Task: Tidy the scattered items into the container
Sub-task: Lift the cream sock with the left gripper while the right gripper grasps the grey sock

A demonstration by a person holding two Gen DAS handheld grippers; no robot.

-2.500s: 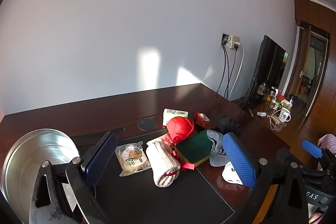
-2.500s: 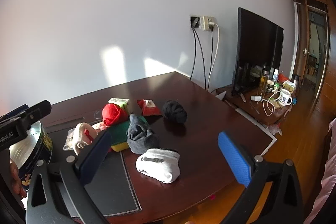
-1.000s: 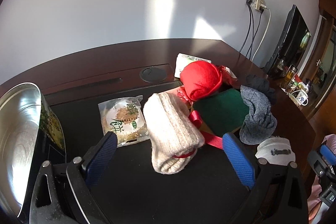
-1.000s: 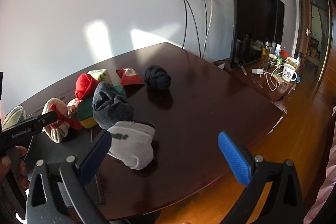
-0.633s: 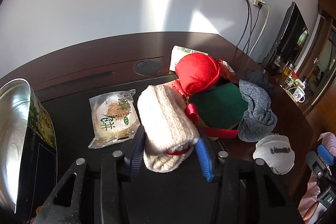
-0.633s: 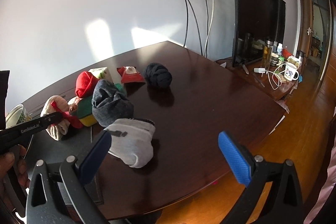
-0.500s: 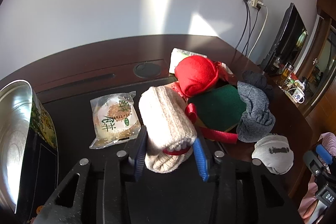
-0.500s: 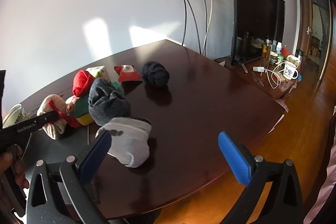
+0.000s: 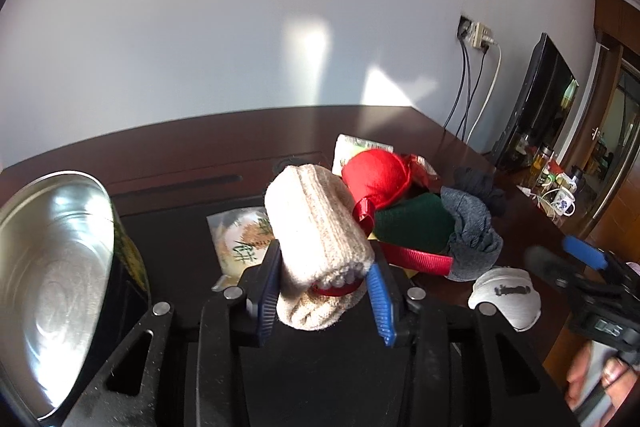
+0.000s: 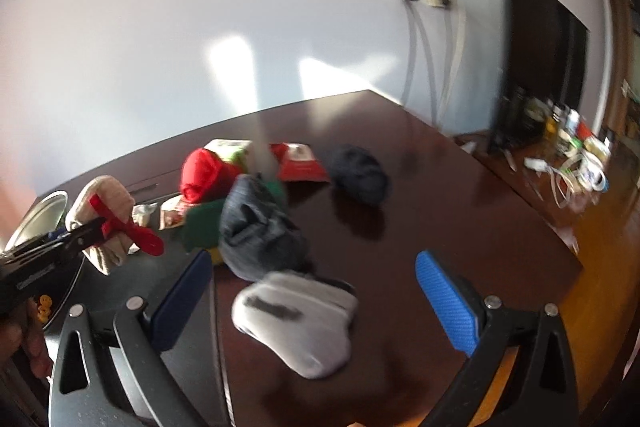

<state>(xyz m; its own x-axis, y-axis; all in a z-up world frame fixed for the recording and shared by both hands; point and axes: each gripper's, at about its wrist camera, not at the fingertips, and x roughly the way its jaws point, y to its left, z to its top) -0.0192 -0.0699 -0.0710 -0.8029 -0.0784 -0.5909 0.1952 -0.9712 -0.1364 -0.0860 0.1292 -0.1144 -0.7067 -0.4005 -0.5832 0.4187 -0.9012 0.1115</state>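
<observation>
The left gripper [image 9: 322, 285] is clamped on the cream sock roll [image 9: 316, 227], which a red ribbon [image 9: 416, 259] binds; the roll is raised above the black mat [image 9: 180, 227]. The metal tin [image 9: 52, 267] stands open at the left, near the roll. The right gripper [image 10: 312, 291] has its jaws spread wide and grips nothing; it hovers above the white sock [image 10: 296, 323]. The grey sock [image 10: 256, 231], red sock [image 10: 200, 175] and dark sock ball [image 10: 360, 173] lie on the wooden table [image 10: 440, 211].
</observation>
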